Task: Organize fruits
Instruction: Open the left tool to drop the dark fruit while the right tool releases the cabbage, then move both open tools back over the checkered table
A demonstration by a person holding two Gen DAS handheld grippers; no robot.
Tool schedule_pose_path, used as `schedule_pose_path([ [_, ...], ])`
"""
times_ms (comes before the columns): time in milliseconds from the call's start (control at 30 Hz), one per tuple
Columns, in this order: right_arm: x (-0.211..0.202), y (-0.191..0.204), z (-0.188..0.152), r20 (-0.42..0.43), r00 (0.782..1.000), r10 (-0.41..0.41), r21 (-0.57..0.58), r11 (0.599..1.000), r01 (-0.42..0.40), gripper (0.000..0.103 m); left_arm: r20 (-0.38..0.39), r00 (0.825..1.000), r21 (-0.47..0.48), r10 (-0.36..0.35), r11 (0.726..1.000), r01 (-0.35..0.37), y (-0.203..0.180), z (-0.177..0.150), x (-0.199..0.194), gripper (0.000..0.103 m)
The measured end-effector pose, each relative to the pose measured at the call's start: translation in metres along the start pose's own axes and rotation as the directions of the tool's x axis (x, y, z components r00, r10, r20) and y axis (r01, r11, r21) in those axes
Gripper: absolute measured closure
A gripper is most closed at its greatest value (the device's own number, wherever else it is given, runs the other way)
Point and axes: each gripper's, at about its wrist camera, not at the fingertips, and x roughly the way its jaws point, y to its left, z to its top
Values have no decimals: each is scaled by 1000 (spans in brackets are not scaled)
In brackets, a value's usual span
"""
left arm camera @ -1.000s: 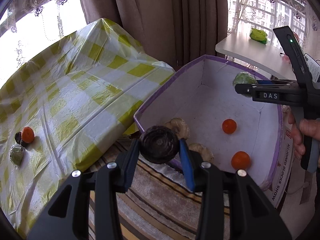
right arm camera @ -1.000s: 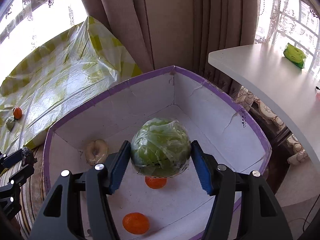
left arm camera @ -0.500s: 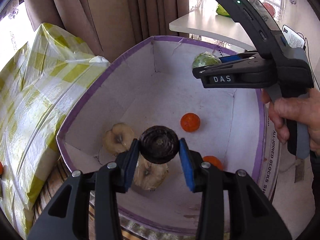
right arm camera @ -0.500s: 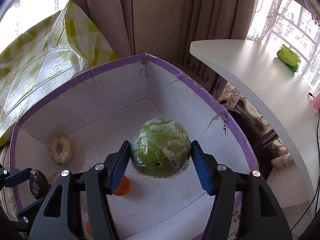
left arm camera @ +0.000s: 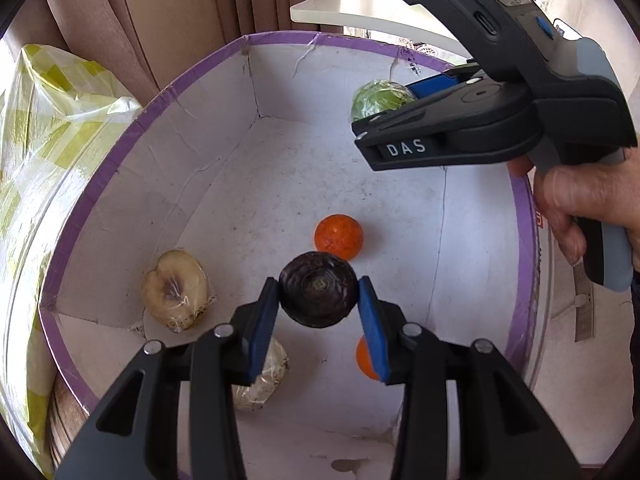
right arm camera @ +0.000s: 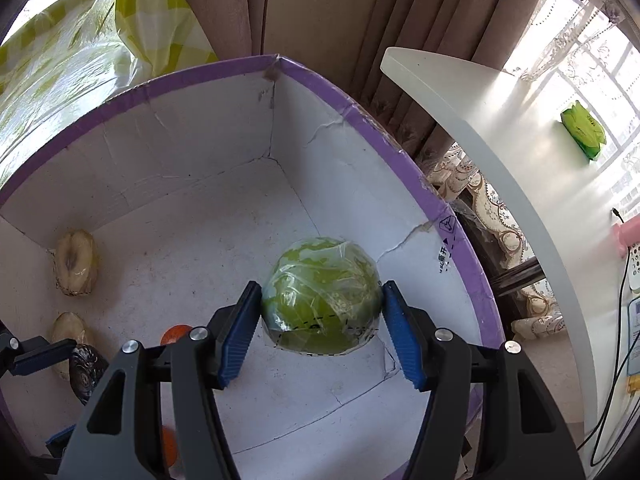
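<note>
The left gripper (left arm camera: 318,304) is closed on a dark purple, round, ridged fruit (left arm camera: 318,295), with both blue pads touching its sides, above the floor of a white cardboard box with purple rim (left arm camera: 168,92). The right gripper (right arm camera: 322,322) clamps a green round fruit wrapped in clear plastic film (right arm camera: 320,294) over the same box, near its right wall. On the box floor lie a pale halved fruit in film (left arm camera: 175,290) and a small orange fruit (left arm camera: 339,237), apart from each other.
</note>
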Motion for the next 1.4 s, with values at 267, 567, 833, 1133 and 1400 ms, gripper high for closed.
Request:
schedule_pose_path([
  [267, 13, 9, 5, -24, 998, -51, -62, 997, 50, 43, -53, 998, 54, -14, 998, 17, -11, -1, 18, 62],
  [567, 27, 17, 5, -87, 991, -103, -115, 989, 92, 42, -85, 996, 56, -34, 998, 39, -14, -2, 23, 62],
  [833, 31, 17, 6, -114, 986, -121, -128, 986, 106, 44, -113, 991, 44, -67, 996, 73, -9, 0, 29, 62],
  [1133, 33, 23, 5, -139, 981, -132, -134, 984, 114, 42, -110, 986, 27, -124, 991, 128, -1, 2, 31, 59],
  [1400, 33, 17, 7, -149, 981, -127, -110, 988, 111, 32, -72, 981, -27, -180, 984, 178, 8, 1, 22, 46],
])
